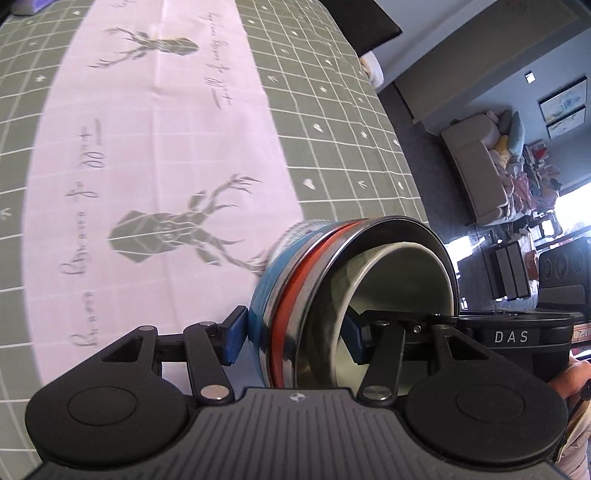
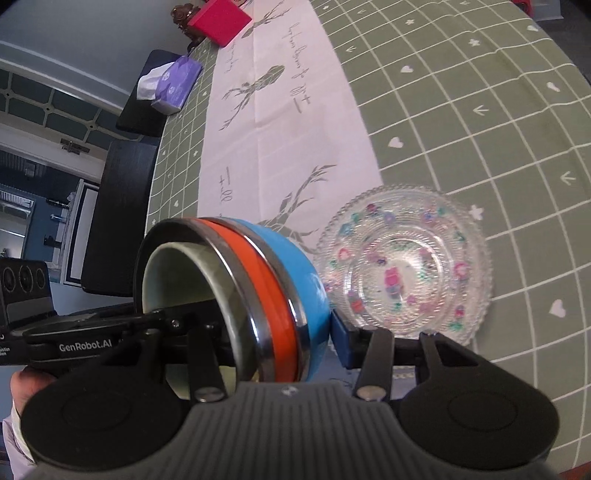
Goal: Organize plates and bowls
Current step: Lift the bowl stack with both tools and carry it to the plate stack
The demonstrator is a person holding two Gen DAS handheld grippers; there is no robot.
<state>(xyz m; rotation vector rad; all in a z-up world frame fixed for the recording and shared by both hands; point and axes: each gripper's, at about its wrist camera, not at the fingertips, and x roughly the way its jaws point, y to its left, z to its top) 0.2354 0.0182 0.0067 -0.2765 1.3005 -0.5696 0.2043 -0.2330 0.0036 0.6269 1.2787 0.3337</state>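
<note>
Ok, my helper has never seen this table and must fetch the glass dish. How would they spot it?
Start from the green checked tablecloth with its pale deer-print runner. Just off the runner's edge lies the clear glass dish, right beside the stacked bowls that both grippers hold. It alone is see-through, with a beaded rim and small coloured flowers.

I see a table (image 2: 461, 110) in a green grid cloth with a white deer-print runner (image 2: 280, 122). On it: clear glass plate (image 2: 406, 266), purple tissue pack (image 2: 173, 83), red box (image 2: 218, 19).

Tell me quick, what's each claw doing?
Left claw: closed on the stack of bowls.
Right claw: closed on the same stack.
</note>
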